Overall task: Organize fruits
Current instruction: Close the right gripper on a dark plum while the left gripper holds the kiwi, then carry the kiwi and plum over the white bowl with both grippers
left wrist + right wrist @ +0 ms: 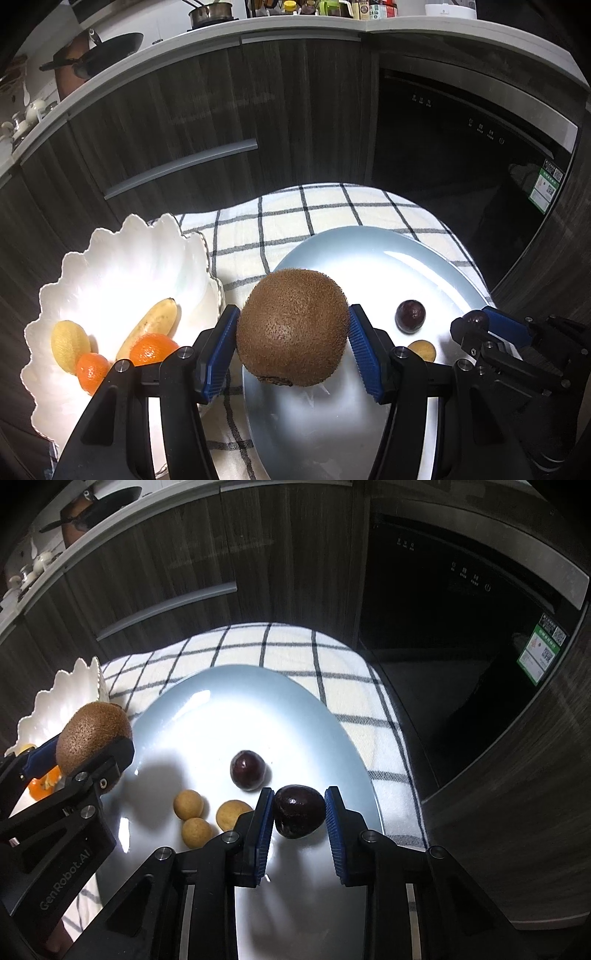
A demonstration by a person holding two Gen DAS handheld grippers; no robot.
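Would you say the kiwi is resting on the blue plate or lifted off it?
Lifted. The left gripper is shut on the kiwi, and the right wrist view shows it raised above the blue plate near the plate's left edge.

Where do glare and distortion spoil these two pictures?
Left wrist view: glare washes out the white bowl and the blue plate; the fisheye bends the countertop. Right wrist view: glare on the plate; the kiwi casts a soft shadow.

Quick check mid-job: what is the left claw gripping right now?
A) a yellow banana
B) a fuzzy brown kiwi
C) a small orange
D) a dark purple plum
B: the left claw has its blue pads pressed against both sides of the fuzzy brown kiwi, held over the pale blue plate; the right claw has the dark purple plum.
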